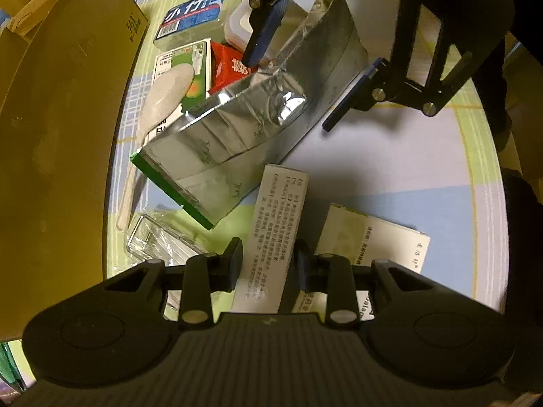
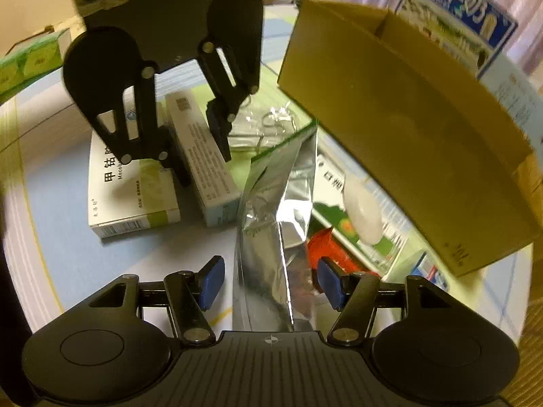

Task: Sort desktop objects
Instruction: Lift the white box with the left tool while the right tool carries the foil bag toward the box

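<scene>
A silver foil pouch with a green edge lies slanted across the middle of the table. My right gripper is open, its blue pads standing apart on either side of the pouch end; in the left wrist view the right gripper straddles the pouch's torn top. My left gripper is shut on a narrow white medicine box, one finger against each long side. From the right wrist view the left gripper comes down on that box.
A tall cardboard box stands at the table's left edge. Beside the pouch lie a flat white medicine box, a red box, a green-white box under a white spoon, a blue-labelled case and clear packaging.
</scene>
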`<state>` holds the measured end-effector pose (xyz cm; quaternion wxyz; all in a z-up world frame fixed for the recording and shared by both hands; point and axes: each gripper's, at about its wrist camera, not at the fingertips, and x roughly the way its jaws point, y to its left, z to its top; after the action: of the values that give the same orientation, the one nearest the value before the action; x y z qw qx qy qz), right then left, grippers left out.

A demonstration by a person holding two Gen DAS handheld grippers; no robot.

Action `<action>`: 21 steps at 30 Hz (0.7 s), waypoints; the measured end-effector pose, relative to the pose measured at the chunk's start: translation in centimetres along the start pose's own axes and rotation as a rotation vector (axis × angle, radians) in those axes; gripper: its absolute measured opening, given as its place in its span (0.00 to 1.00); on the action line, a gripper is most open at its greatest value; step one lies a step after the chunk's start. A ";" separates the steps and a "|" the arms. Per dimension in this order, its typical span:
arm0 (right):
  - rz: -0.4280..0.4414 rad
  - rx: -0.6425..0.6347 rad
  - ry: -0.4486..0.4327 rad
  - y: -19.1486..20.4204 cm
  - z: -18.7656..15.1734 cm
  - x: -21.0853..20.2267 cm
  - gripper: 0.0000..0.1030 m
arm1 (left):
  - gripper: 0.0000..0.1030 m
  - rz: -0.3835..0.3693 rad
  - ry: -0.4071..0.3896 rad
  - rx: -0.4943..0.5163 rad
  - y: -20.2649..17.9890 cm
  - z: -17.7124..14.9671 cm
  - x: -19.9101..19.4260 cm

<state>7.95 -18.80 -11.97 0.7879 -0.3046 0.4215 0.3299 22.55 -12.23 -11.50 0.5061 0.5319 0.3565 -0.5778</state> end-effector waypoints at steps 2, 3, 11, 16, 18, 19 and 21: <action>0.009 0.016 0.024 -0.1 -0.1 0.4 0.56 | 0.27 -0.005 -0.005 -0.008 0.2 0.1 0.2; 0.011 0.017 0.033 0.0 -0.1 0.6 0.56 | 0.27 -0.007 -0.005 -0.019 0.5 0.1 0.3; 0.070 0.135 0.091 -1.0 0.1 1.4 0.48 | 0.24 0.003 0.007 -0.039 1.1 0.5 0.5; 0.059 0.138 0.079 -1.0 0.2 0.9 0.37 | 0.23 0.014 0.019 -0.033 1.4 0.8 0.6; 0.045 0.133 0.067 -0.7 0.0 0.4 0.31 | 0.23 0.025 0.019 -0.038 1.5 0.9 0.6; 0.038 0.131 0.061 -0.6 0.0 0.1 0.31 | 0.23 0.031 0.019 -0.042 1.5 0.9 0.6; 0.025 0.125 0.051 -0.4 0.0 -0.4 0.31 | 0.23 0.040 0.016 -0.053 1.7 1.1 0.3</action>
<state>8.07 -19.18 -11.54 0.7902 -0.2578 0.4649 0.3048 23.94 -13.70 -11.39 0.5287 0.5296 0.3651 -0.5538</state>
